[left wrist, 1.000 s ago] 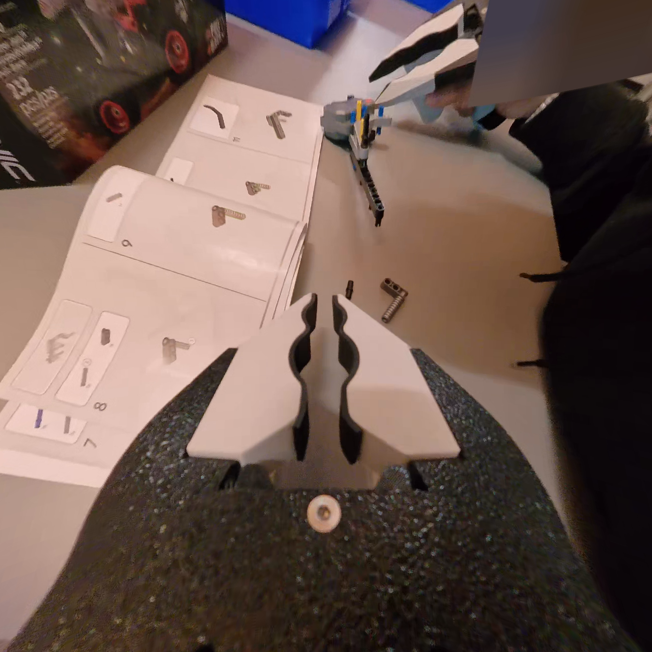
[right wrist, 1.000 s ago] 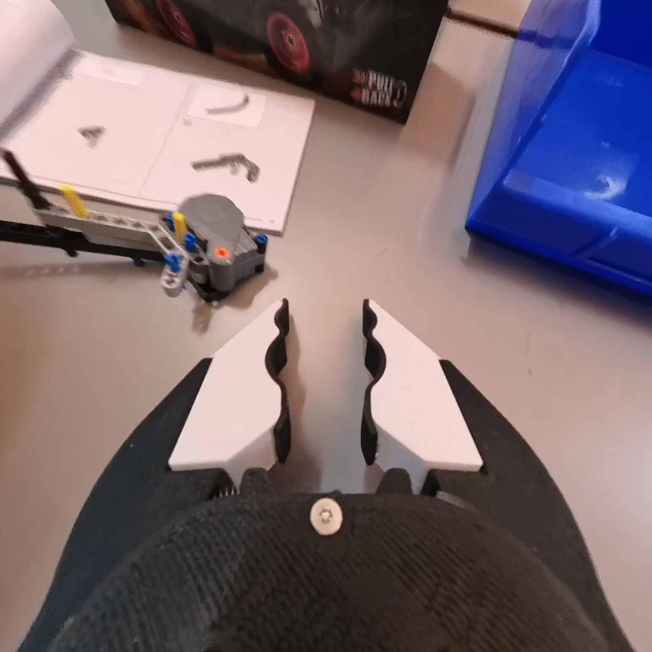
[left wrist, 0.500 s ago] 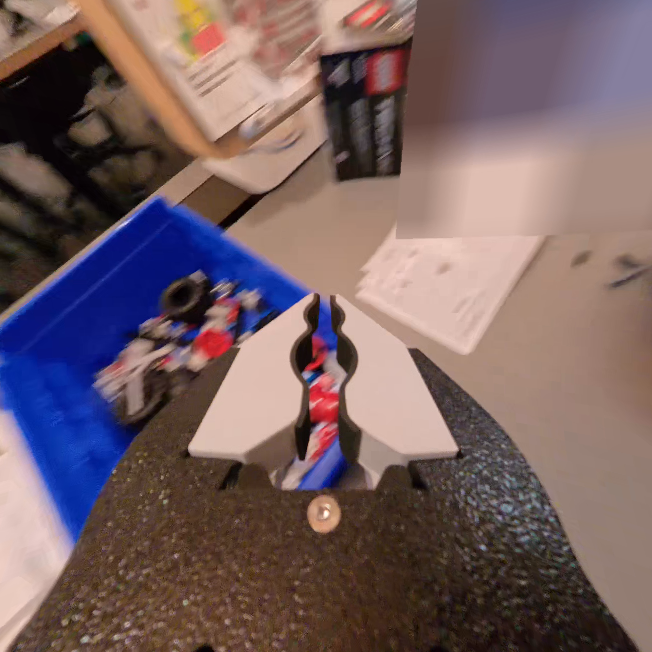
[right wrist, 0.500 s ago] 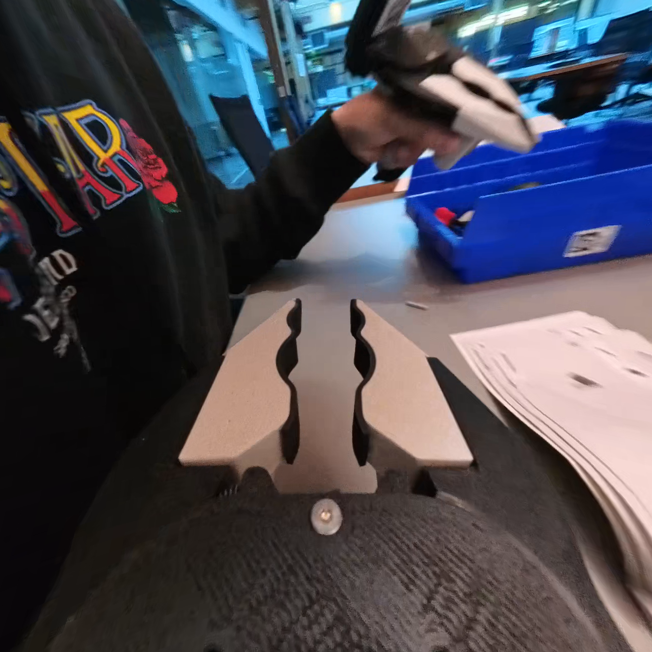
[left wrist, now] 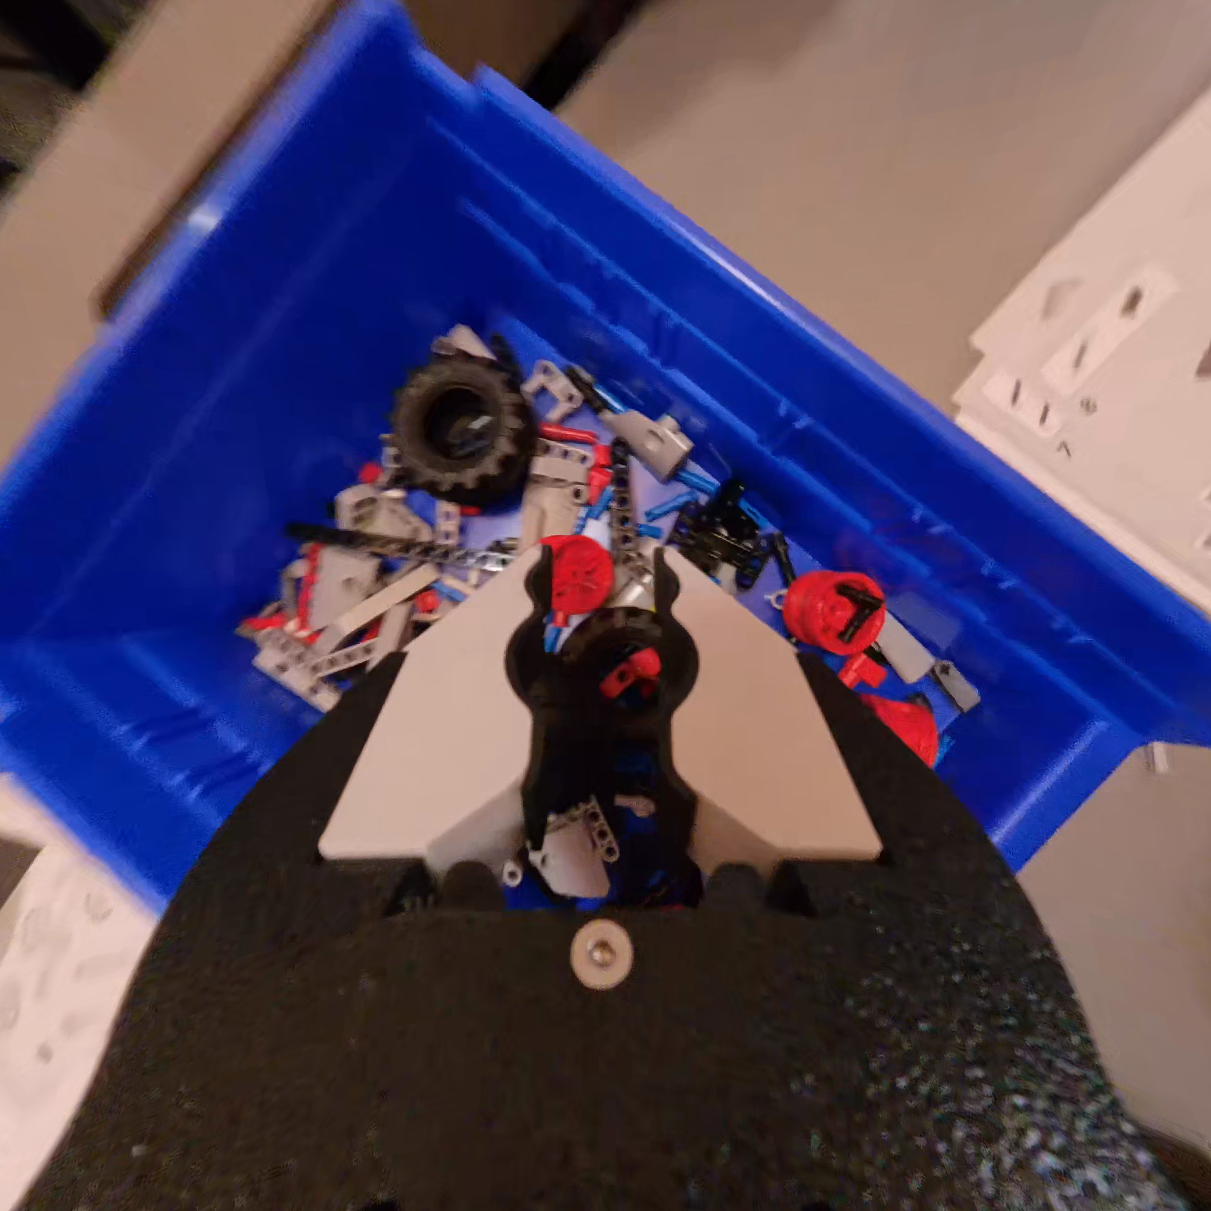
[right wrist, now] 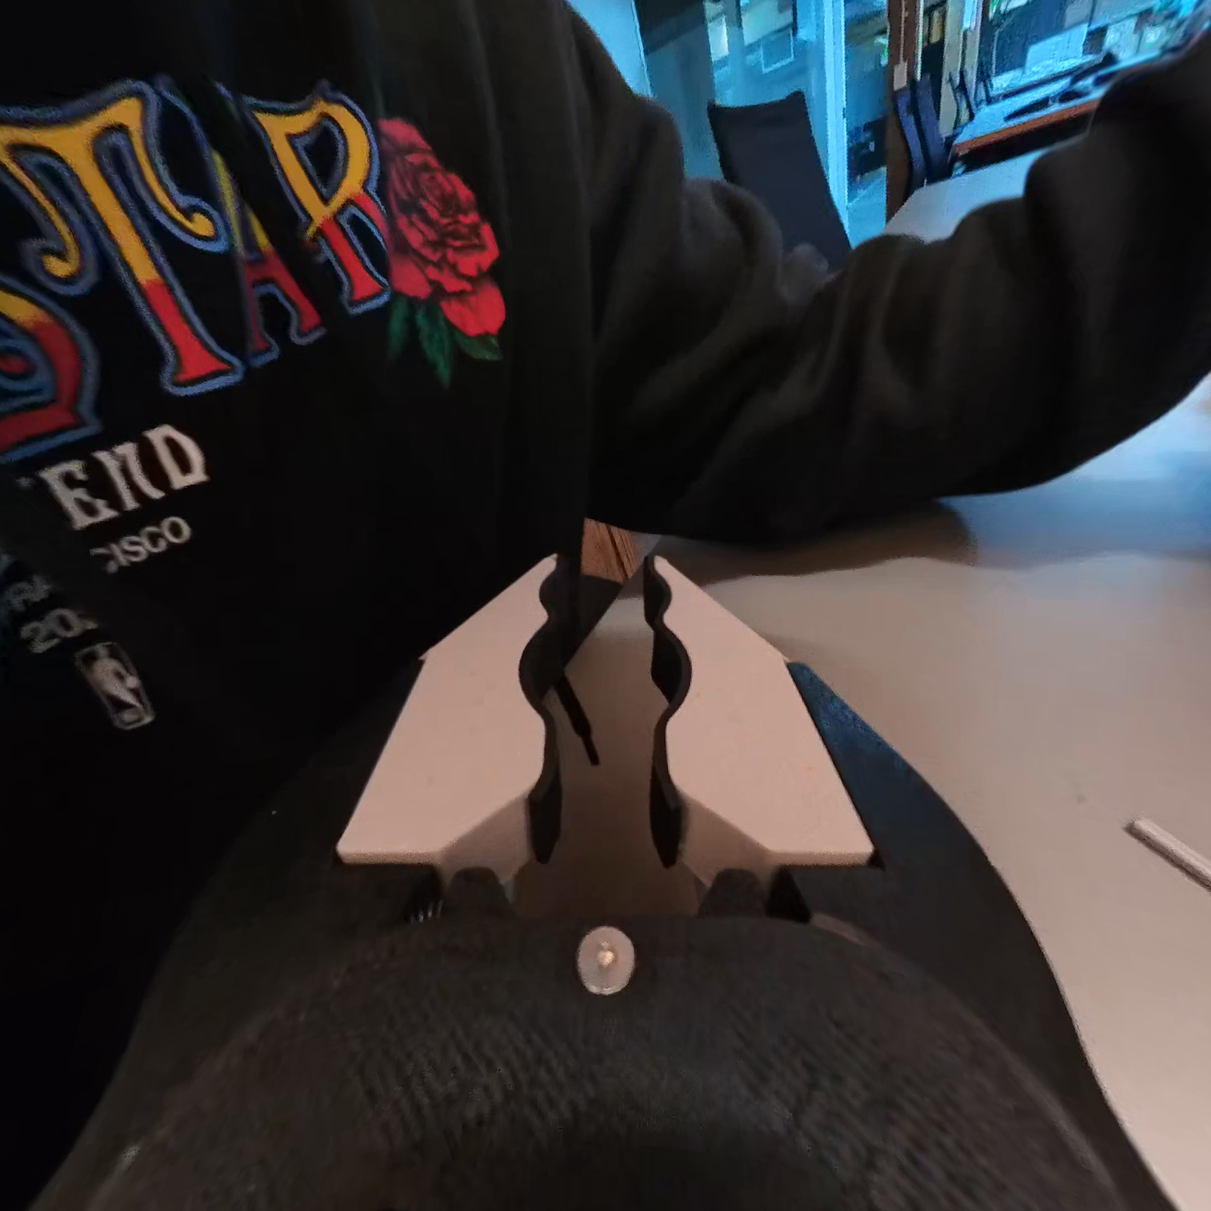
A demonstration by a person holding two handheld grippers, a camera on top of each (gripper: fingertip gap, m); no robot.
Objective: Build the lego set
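Note:
My left gripper (left wrist: 599,557) is open and empty, pointing down into a blue bin (left wrist: 275,341) of loose lego parts. A red wheel hub (left wrist: 580,576) and a small black tyre (left wrist: 622,655) lie below the gap between its fingers. A larger black tyre (left wrist: 459,439), a second red hub (left wrist: 832,613) and several grey beams (left wrist: 367,609) lie around them. My right gripper (right wrist: 603,563) is open and empty, low over the grey table (right wrist: 983,721), facing a person's black sweatshirt (right wrist: 262,459). The partly built model is not in view.
White instruction pages lie right of the bin (left wrist: 1114,393) and at its lower left (left wrist: 52,950). A black sleeve (right wrist: 917,360) reaches across above the table. A sweatshirt drawstring (right wrist: 576,708) hangs between my right fingers. A paper edge (right wrist: 1173,852) shows at the right. The tips of one gripper are about 35 cm away from the tips of the other.
My left gripper swung from the instruction pages and model to above the blue bin, and its jaws opened wider. My right gripper turned away from the model towards the person's torso.

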